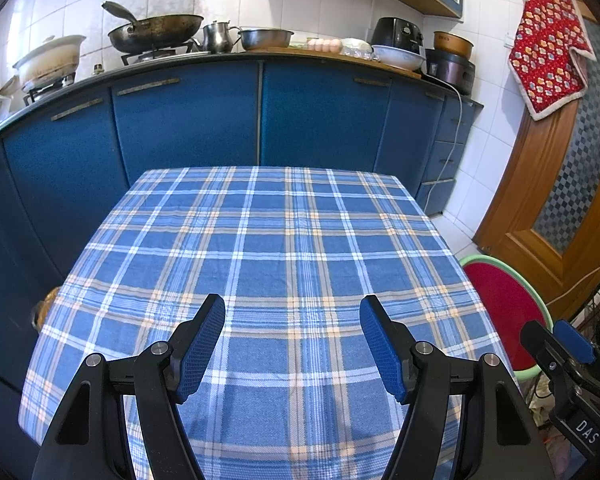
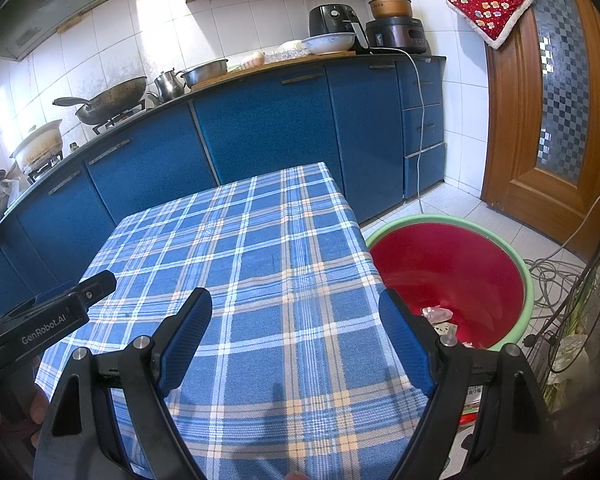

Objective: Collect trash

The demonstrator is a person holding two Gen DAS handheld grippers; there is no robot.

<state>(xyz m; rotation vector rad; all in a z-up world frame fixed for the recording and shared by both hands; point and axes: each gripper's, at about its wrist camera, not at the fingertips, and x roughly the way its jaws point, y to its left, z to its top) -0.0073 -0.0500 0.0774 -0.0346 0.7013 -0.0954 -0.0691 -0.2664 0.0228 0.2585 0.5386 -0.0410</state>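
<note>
A red bin with a green rim (image 2: pixel 452 264) stands on the floor just right of the table; crumpled wrappers (image 2: pixel 438 316) lie at its bottom. The same bin (image 1: pixel 504 304) shows at the right edge of the left wrist view. The blue plaid tablecloth (image 1: pixel 284 248) (image 2: pixel 252 264) shows no trash. My left gripper (image 1: pixel 292 304) hovers open over the cloth's near half, nothing between its blue pads. My right gripper (image 2: pixel 296 300) is open above the table's right edge, its right finger (image 2: pixel 408 344) overlapping the bin. Each gripper shows in the other's view: the right (image 1: pixel 560 344), the left (image 2: pixel 60 312).
Blue cabinets (image 1: pixel 188 120) under a dark counter run behind the table, bearing a wok (image 1: pixel 156 32), pots, a metal bowl and cookers. A wooden door (image 2: pixel 556 120) with a red cloth hung on it stands right. Cables (image 2: pixel 556 272) lie on the tiled floor beside the bin.
</note>
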